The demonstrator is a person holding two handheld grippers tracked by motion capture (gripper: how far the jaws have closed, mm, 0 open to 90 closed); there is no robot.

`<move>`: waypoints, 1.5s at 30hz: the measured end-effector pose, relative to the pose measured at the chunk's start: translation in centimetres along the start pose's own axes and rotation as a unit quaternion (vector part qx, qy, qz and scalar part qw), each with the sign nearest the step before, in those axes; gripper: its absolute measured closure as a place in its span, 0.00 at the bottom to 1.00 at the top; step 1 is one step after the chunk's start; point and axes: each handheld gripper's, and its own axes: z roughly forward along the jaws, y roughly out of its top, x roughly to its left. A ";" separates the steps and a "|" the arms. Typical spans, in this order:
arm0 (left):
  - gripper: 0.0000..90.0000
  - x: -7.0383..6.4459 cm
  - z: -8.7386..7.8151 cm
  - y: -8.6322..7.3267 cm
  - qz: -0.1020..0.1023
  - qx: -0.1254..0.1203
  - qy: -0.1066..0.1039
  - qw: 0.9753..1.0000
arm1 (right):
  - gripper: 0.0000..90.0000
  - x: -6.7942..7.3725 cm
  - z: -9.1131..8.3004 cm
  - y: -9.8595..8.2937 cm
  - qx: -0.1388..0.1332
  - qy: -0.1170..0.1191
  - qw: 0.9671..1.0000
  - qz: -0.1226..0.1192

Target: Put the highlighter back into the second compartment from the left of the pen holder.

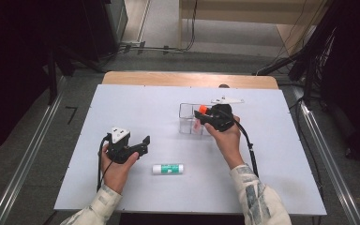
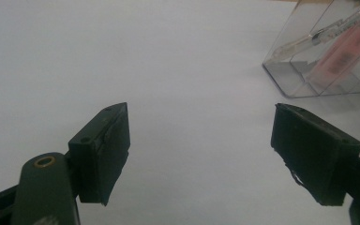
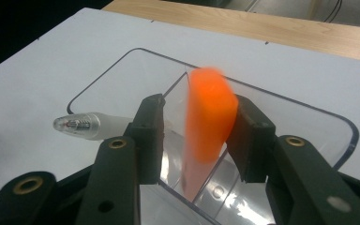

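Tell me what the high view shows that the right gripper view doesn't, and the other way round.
Only the high view takes in the left gripper, open over bare table, and the green-labelled tube lying near the front edge. Only the right gripper view gives the close detail: the orange piece between the jaws, blurred, and a pen tip poking past the left jaw. Both share the clear box and the white table.

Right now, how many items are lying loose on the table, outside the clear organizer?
1. A white tube with a green label lies on the table between the two hands. The orange item sits between the right gripper jaws above the clear organizer.
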 end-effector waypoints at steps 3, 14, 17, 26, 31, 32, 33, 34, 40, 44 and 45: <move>0.23 0.0 0.0 0.0 0.000 0.000 0.000 1.000 | 0.60 0.0 -0.1 0.0 -0.002 -0.001 1.000 0.001; 0.23 0.1 0.0 0.0 0.000 0.000 0.001 1.000 | 0.41 -0.5 -1.9 -0.5 -0.022 -0.021 0.999 -0.012; 0.23 0.0 0.0 0.0 0.000 0.000 0.001 1.000 | 0.35 -0.3 -2.5 -0.8 -0.028 -0.021 0.999 -0.023; 0.23 0.0 0.1 -0.1 0.000 0.001 0.002 1.000 | 0.24 0.7 -4.6 -1.6 -0.034 -0.018 0.998 -0.044; 0.23 0.0 0.0 -0.1 0.000 0.001 0.003 1.000 | 0.22 0.6 -5.2 -2.6 -0.025 -0.016 0.999 -0.043; 0.23 0.0 0.0 -0.1 0.000 0.000 0.003 1.000 | 0.22 0.6 -5.4 -2.9 -0.023 -0.015 0.999 -0.043; 0.23 0.0 0.0 0.0 0.000 0.000 0.002 1.000 | 0.22 0.5 -5.4 -3.1 -0.021 -0.014 0.999 -0.043; 0.23 0.0 0.0 0.0 -0.001 0.000 0.002 1.000 | 0.22 0.4 -5.6 -3.4 -0.019 -0.013 0.999 -0.041; 0.23 0.1 0.0 0.0 -0.001 0.000 0.003 1.000 | 0.24 0.1 -6.4 -5.0 -0.009 -0.021 0.999 -0.040; 0.23 0.0 0.0 0.0 -0.002 -0.001 0.002 1.000 | 0.23 -0.4 -6.9 -5.9 -0.004 -0.025 0.999 -0.034; 0.23 0.0 0.0 0.0 -0.002 -0.001 0.002 1.000 | 0.23 -0.5 -7.0 -6.2 -0.004 -0.027 0.999 -0.034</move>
